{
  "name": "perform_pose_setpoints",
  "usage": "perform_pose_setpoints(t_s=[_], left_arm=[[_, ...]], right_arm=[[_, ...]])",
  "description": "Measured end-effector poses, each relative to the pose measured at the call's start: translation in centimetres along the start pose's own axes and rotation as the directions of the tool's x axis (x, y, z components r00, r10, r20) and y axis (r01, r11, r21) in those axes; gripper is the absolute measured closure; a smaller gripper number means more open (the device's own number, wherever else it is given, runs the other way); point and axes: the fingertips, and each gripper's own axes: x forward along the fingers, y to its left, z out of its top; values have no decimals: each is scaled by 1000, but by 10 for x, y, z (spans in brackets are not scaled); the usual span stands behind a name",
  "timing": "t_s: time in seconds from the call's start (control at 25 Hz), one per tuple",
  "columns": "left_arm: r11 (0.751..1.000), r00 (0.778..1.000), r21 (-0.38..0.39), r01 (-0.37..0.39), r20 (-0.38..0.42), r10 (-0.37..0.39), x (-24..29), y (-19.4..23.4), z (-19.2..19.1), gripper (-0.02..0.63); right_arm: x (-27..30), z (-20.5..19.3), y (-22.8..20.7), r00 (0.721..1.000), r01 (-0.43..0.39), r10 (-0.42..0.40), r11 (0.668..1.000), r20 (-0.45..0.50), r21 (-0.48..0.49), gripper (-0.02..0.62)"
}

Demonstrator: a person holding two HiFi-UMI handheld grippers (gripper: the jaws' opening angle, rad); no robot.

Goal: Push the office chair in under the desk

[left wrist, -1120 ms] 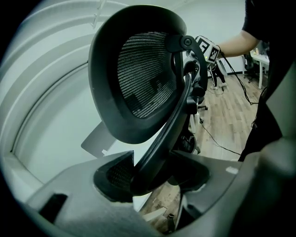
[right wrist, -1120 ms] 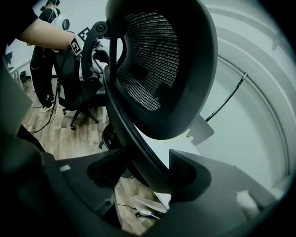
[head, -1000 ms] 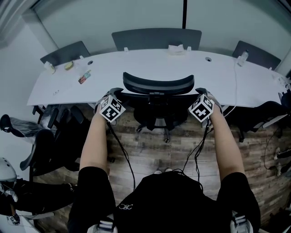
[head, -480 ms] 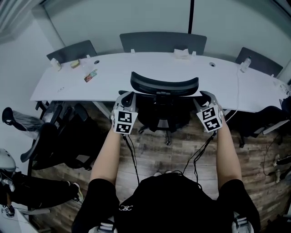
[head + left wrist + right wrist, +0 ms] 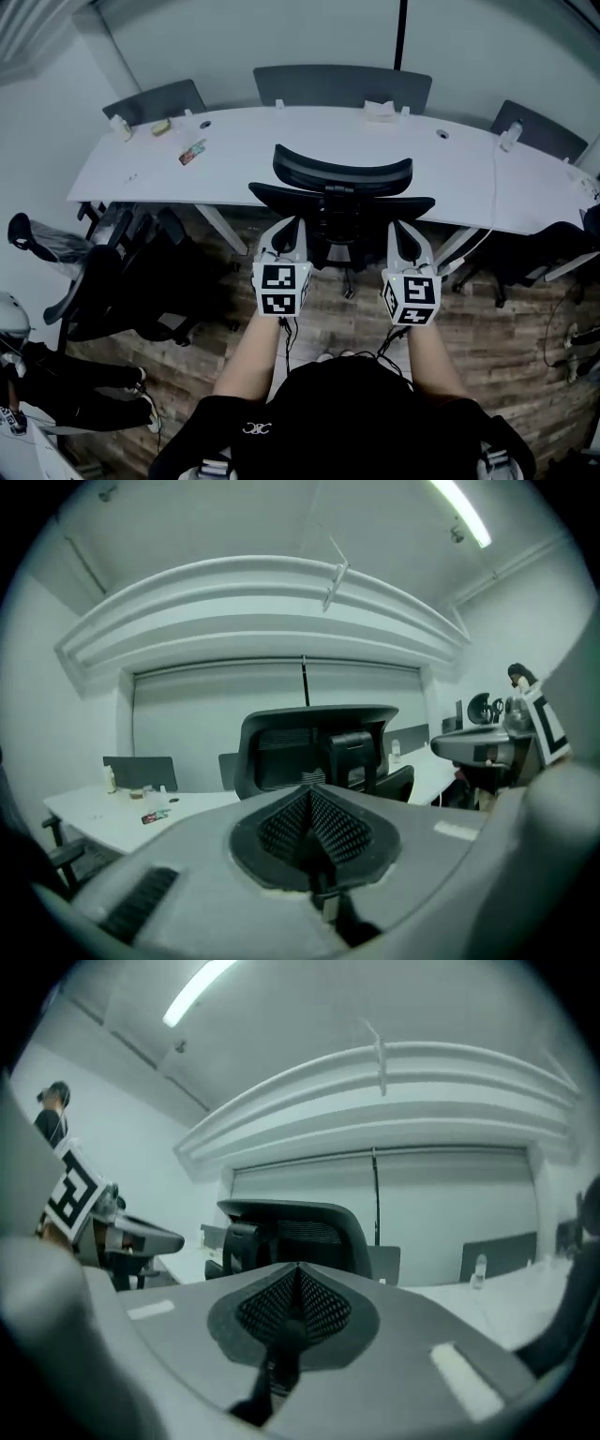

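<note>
The black office chair (image 5: 342,192) stands at the near edge of the long white desk (image 5: 281,141), its backrest and headrest facing me. Both grippers hang just behind it, a short gap away and touching nothing. My left gripper (image 5: 285,232) is behind the chair's left side, with its jaws shut and nothing between them. Behind the chair's right side is my right gripper (image 5: 406,236), shut and empty as well. In the left gripper view the meshed pads (image 5: 309,819) meet below the chair back (image 5: 314,747). The right gripper view shows the same, pads (image 5: 295,1305) closed before the chair (image 5: 291,1232).
Dark chairs (image 5: 342,86) line the desk's far side. Another black chair (image 5: 103,291) crowds the left, and one more (image 5: 534,244) sits at the right. A small packet (image 5: 192,152), a white box (image 5: 380,110) and a bottle (image 5: 511,131) lie on the desk. Cables trail over the wooden floor.
Both grippers have left the sides of the chair back, drawn toward me and closer together. Their jaws went from open to shut.
</note>
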Motion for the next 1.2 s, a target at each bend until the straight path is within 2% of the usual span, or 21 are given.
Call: perform_pose_setpoints(t_s=[0.08,0.24,0.56,0.76,1.2], left_arm=[[999,1000,-53,4,21,-2,-9,-10,3,598],[993,998,-118,29,51,-23,-20,-25,6,598],[992,999,-114,48,26,-45,-19,-37,1,598],[986,999,-158,47,-10,-50,-15,-33,-8,597],[990,998,-130,49,-27,-53,-14,-36,-11,597]], right_arm=[[-7,-1,4,1000,-4,4,997,5,77,588],[-13,4,14,1000,-23,23,995,2,99,589],[-13,-1,28,998,-51,54,995,-31,82,589],[-10,-9,28,997,-48,54,993,-51,111,589],[-4,-13,34,995,-68,75,992,-67,105,589]])
